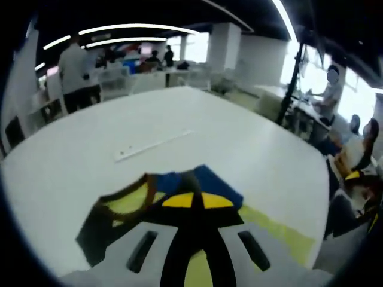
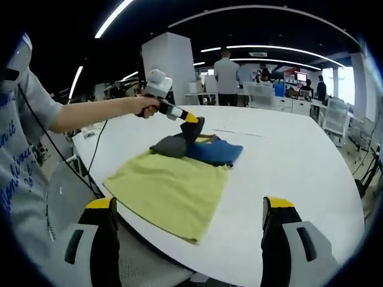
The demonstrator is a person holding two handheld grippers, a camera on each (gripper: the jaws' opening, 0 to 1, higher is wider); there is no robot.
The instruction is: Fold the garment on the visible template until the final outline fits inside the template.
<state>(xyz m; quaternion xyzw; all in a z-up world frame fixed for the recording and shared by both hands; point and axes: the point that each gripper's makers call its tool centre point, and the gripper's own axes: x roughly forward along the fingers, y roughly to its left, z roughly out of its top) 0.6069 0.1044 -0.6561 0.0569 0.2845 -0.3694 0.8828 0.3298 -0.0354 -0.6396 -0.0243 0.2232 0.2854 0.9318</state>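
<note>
Ahead of the right gripper (image 2: 188, 239), whose jaws stand apart and empty, the garment (image 2: 197, 148) lies on the yellow template (image 2: 167, 191); the left gripper (image 2: 192, 127) is clamped on its dark fabric.

The person wears a grey short-sleeved T-shirt (image 2: 27, 143) with blue lettering; gripper jaws are black, yellow-tipped, on white housings.

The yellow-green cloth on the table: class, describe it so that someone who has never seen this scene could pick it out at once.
Find the big white table, then its near edge in the right gripper view. There the yellow-green cloth lies spread flat, one corner reaching the edge. Unlike the bunched dark-grey-and-blue garment at its far side, gripped by the left gripper, it is one pale colour and smooth.
</note>
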